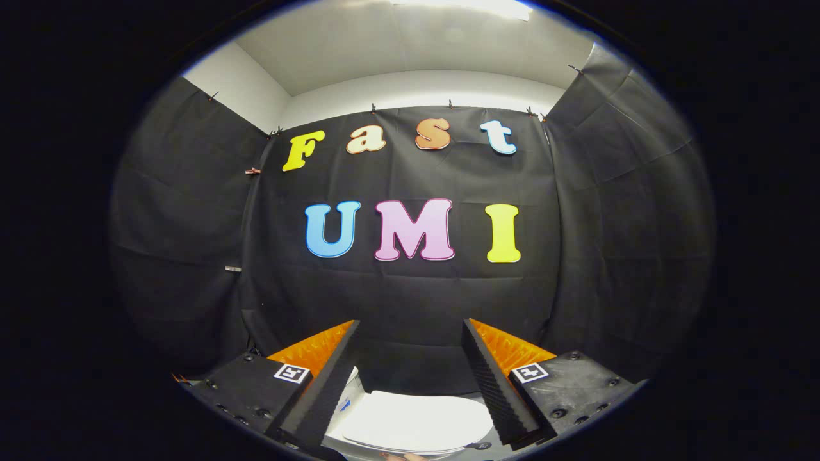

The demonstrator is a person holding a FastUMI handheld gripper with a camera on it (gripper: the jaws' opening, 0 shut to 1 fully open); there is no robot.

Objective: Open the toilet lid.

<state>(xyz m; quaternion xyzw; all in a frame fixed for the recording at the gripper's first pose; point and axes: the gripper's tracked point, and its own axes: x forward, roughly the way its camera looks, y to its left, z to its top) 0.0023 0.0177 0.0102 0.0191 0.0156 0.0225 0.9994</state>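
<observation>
A white toilet lid lies flat and closed low down, showing in the gap between my two fingers and well below them. My gripper is open, its black ridged pads wide apart with nothing between them. The fingers point at the black cloth wall, high above the lid. The front rim of the lid is cut off from sight. A white part of the toilet shows beside the left finger.
Black cloth hangs on three sides of the booth, clipped at the top. Above it are a white wall and ceiling with a bright light.
</observation>
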